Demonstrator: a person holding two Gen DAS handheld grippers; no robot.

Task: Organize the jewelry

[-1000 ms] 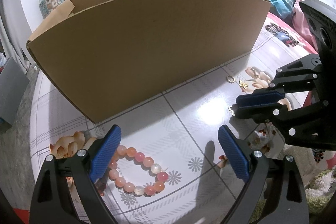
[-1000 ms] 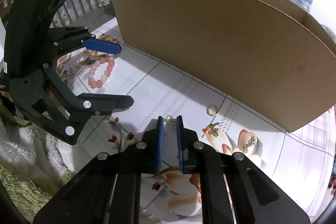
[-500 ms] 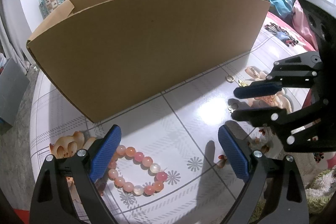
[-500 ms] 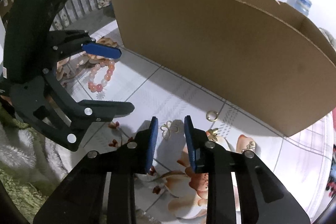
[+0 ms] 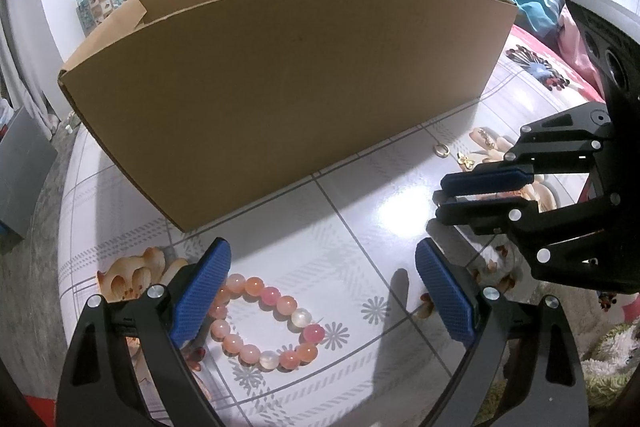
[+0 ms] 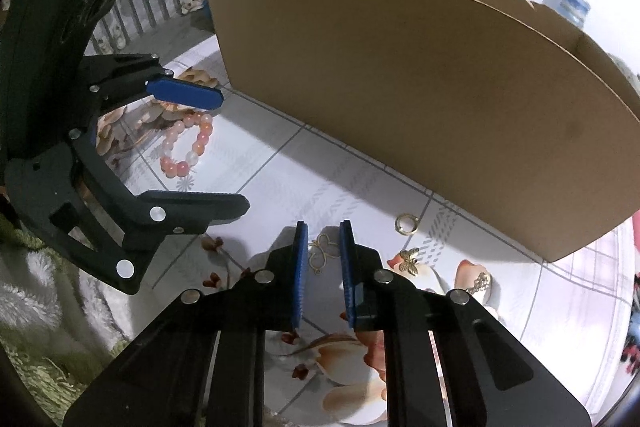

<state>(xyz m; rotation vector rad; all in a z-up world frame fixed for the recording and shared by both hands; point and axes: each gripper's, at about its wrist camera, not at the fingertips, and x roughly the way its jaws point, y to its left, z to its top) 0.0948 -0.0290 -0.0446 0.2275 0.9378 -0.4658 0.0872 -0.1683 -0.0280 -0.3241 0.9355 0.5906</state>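
your right gripper [image 6: 323, 243] is the one at work. its blue pads [image 6: 301, 267] stand a narrow gap apart and have just been closing in. the thin gold pendant [image 6: 323, 251] lies on the table [image 6: 280, 171] in that gap, with a pad on either side, and as far as i can tell neither pad presses on it yet, so nothing is held. this looks like the pick-up step for that pendant, partway through the squeeze.

just past the pads, on the right in the right wrist view, sit the other small pieces: a gold butterfly [image 6: 409, 259], a gold ring [image 6: 406, 224] a little further on, and a gold charm [image 6: 480, 281] out to the right on a printed flower.

your left gripper [image 5: 322, 291] is wide open and holds nothing. the pink bead bracelet [image 5: 264, 323] lies flat on the table between its fingers, close against the left one – whether it touches that pad i cannot tell.

behind everything stands the big cardboard box [image 5: 280, 87], open at the top, its wall close to the ring.

the next move, i'd judge, is to finish closing on the pendant. it is thin and flat against a glossy top, so the pad tips need to be right down on the surface or they will slide over it. then lift it clear – the box is the likely place for it.
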